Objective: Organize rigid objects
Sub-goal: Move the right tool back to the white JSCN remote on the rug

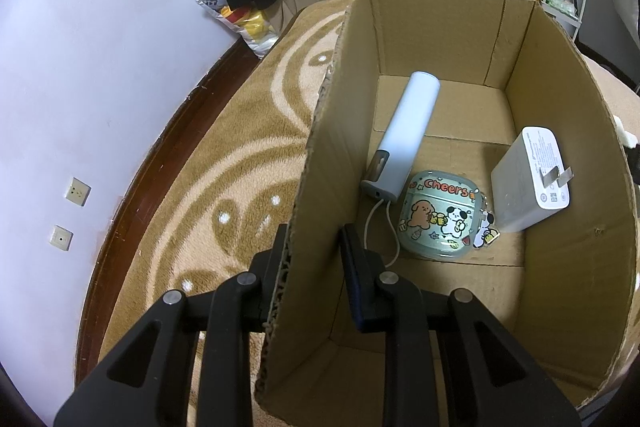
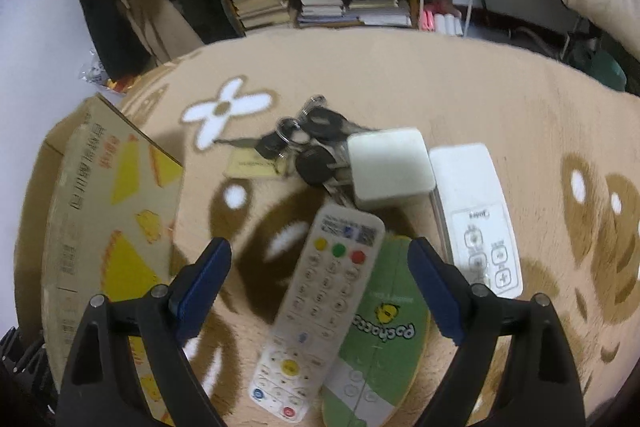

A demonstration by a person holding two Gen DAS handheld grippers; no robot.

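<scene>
Our right fingers (image 2: 318, 267) stand wide open and empty over the remote (image 2: 316, 311), its long axis running lengthwise up the lower centre, while our left fingers (image 1: 314, 247) straddle the box wall (image 1: 320, 163).

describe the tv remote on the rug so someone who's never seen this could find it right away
On the tan patterned rug, right of the cardboard box, lies a pile of small things. The tv remote is the long white one between the open right tongs, overlapping a green case. Only it has yellow, green and red buttons in a row near its top.
</scene>
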